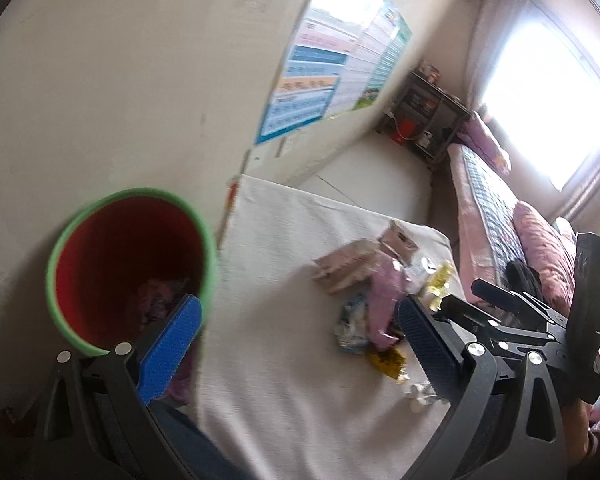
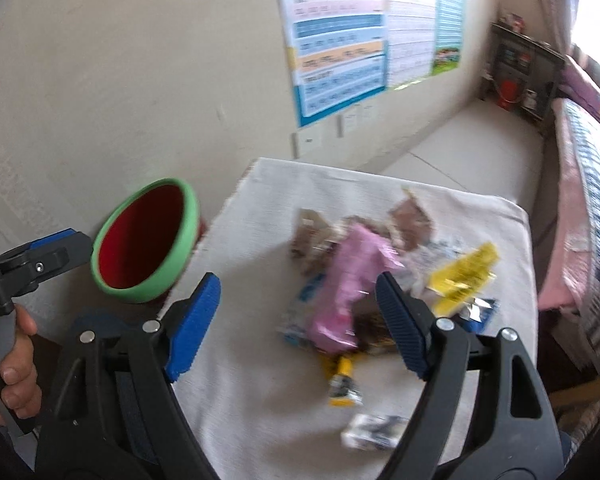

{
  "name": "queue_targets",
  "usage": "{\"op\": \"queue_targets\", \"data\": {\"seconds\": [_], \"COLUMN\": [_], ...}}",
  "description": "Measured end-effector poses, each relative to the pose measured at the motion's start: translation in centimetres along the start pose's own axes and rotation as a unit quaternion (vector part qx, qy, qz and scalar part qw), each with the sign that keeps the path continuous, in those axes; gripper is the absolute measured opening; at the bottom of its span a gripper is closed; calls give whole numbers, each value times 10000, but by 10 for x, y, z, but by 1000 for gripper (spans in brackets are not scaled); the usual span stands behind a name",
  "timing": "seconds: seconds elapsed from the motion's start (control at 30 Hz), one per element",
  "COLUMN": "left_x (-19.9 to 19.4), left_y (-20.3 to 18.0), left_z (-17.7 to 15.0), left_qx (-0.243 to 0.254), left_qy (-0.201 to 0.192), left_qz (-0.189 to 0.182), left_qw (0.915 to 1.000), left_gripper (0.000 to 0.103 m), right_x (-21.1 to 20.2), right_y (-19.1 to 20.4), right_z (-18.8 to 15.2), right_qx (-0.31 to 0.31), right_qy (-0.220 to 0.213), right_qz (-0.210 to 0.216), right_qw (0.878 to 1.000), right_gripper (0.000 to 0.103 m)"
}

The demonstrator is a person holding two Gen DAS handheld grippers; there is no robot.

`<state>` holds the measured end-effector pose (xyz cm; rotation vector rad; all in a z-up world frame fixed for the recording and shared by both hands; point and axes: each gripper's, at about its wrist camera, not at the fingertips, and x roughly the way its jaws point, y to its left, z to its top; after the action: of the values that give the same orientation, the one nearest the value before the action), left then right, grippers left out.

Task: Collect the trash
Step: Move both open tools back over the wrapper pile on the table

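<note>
Landmark for everything here is the small table with the white cloth [image 2: 260,400]. The trash pile [image 2: 364,276] sits on the middle-to-far part of that cloth: a pink wrapper [image 2: 352,280] on top, brownish cardboard-looking packets [image 1: 348,270] behind it, a yellow wrapper [image 2: 464,278] at its right, and a small yellow packet [image 2: 342,380] plus a white crumpled wrapper [image 2: 374,432] lying apart on the near side of the cloth.

The red bin with the green rim [image 1: 128,268] stands just off the table's left edge, against the wall. There's already something dark at the bottom of it (too murky to say what).

Left gripper [image 1: 300,340] hangs over the table's left edge near the bin, jaws spread wide, nothing between the blue pads. Right gripper [image 2: 296,320] hovers above the near part of the cloth, jaws apart too and nothing pinched; the pile only shows through the gap.

A hand [image 2: 16,364] grips the left gripper's handle, left of the table. A colourful poster [image 2: 364,36] hangs on the wall behind the table, and a bed [image 1: 496,216] runs along its right side.
</note>
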<state>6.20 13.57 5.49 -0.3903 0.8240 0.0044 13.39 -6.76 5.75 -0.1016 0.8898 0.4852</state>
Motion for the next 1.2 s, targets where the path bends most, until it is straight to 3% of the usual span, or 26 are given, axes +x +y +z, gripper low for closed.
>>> {"op": "queue_targets", "data": {"seconds": [0.43, 1.2], "left_x": [43, 110], "left_y": [-79, -102], "left_z": [-17, -21], "left_qx": [602, 974], "left_qy": [325, 808], "left_qz": [-77, 165], "left_qw": [9976, 9918], "left_gripper": [95, 95], "right_x": [-20, 15], "right_y": [-85, -151], "right_z": [-33, -60], "right_qx": [523, 1092], "right_qy": [-22, 416], "right_qz": [-583, -897], "right_qw": [9969, 9891], "right_gripper": [79, 79]}}
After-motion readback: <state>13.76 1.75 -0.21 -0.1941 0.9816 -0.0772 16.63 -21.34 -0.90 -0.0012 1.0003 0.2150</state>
